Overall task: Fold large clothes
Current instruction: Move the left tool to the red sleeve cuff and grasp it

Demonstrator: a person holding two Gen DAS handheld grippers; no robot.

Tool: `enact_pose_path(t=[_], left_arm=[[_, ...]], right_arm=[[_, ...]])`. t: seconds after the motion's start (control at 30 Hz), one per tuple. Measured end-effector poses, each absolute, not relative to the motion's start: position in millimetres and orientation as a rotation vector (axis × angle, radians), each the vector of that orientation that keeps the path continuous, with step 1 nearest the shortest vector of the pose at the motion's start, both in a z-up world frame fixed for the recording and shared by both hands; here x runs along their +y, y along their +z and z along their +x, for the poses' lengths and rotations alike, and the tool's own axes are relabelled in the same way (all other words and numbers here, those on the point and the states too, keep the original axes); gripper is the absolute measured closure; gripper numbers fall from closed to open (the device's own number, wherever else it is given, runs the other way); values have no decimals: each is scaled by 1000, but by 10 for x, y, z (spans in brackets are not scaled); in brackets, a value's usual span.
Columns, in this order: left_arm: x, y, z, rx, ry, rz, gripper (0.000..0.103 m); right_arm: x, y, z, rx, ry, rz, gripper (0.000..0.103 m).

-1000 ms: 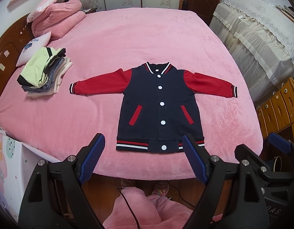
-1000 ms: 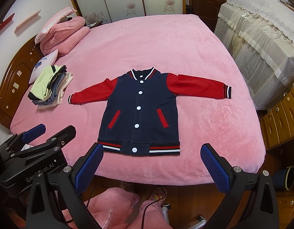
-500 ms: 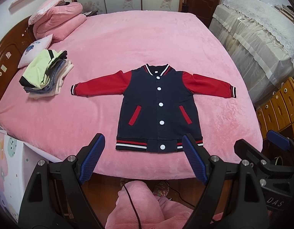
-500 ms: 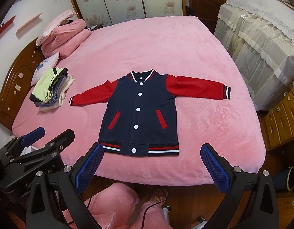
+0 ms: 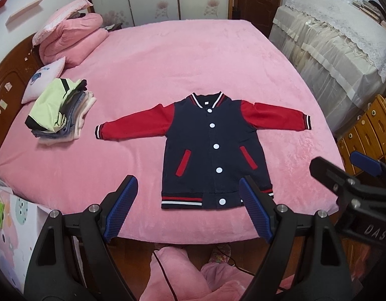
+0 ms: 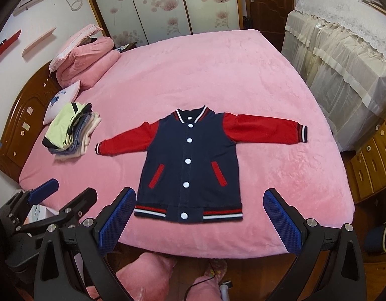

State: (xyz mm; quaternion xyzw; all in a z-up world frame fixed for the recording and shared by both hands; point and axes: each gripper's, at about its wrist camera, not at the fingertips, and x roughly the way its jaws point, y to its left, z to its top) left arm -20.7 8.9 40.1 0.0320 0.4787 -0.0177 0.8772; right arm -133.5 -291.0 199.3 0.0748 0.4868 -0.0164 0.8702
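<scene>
A navy varsity jacket [image 5: 213, 150] with red sleeves and white snaps lies flat, front up, sleeves spread, near the front edge of the pink bed [image 5: 180, 57]. It also shows in the right wrist view [image 6: 190, 163]. My left gripper [image 5: 187, 210] is open and empty, held off the bed in front of the hem. My right gripper [image 6: 200, 223] is open and empty, also in front of the hem. The right gripper shows at the right edge of the left wrist view [image 5: 353, 175]. The left gripper shows at the lower left of the right wrist view [image 6: 55, 200].
A stack of folded clothes [image 5: 60, 113] lies at the bed's left side, next to a small pillow [image 5: 45, 77] and a rolled pink quilt [image 5: 72, 40]. A wooden headboard [image 5: 4, 85] is at left. Lace-covered furniture [image 5: 338, 40] and wooden drawers [image 5: 368, 128] stand at right.
Both grippers have moved slightly forward and up; the jacket sits a little nearer in both views. The jacket itself has not moved. Both grippers stay open.
</scene>
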Motion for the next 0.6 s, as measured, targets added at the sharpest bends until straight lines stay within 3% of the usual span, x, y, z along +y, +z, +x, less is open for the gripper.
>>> enact_pose_path(t=[0.33, 0.6], left_arm=[[853, 111, 378, 1118, -89, 30, 22], [1912, -230, 1270, 1277, -116, -74, 21]], right_arm=[[-2356, 1770, -624, 1100, -30, 236, 0], [-1456, 1394, 334, 1191, -61, 241, 0]])
